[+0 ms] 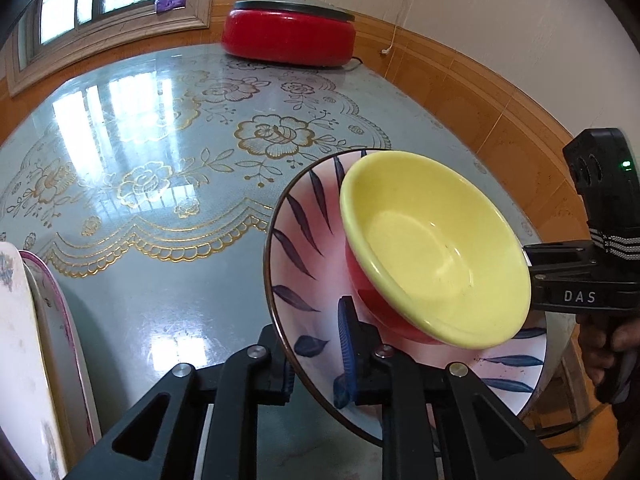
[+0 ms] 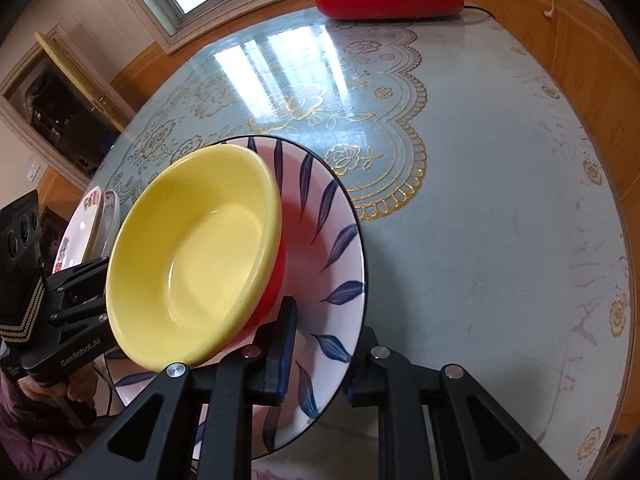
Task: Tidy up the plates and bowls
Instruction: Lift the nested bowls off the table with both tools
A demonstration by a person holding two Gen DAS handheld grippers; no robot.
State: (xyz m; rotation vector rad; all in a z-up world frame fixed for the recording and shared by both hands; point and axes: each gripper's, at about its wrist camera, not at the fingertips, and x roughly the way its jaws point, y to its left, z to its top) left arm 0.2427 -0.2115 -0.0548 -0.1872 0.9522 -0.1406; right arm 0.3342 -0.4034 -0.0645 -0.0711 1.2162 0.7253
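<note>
Glazed ceramic made up the whole load: a leaf-patterned plate (image 1: 304, 236) carrying a yellow bowl (image 1: 432, 256) nested in a red bowl (image 1: 384, 312). It was probably fairly heavy, stiff, slick under the pads and breakable, and the bowls sat loose, so any tilt could have let them slide. The rim was the only sensible place to take hold, at two opposite edges.

That was how it was held. The left tool (image 1: 316, 350), at the bottom centre of its frame, was clamped on the plate's near rim, one pad above and one beneath. The right tool (image 2: 320, 354) was closed the same way on the opposite rim, low in its own frame.

Seen from the left wrist, the plate filled the lower right of the frame, held above the table (image 1: 168, 184) and tipped. White dishes (image 1: 36, 360) stood at the lower left edge, and a red lidded pot (image 1: 288, 36) at the top centre.
</note>
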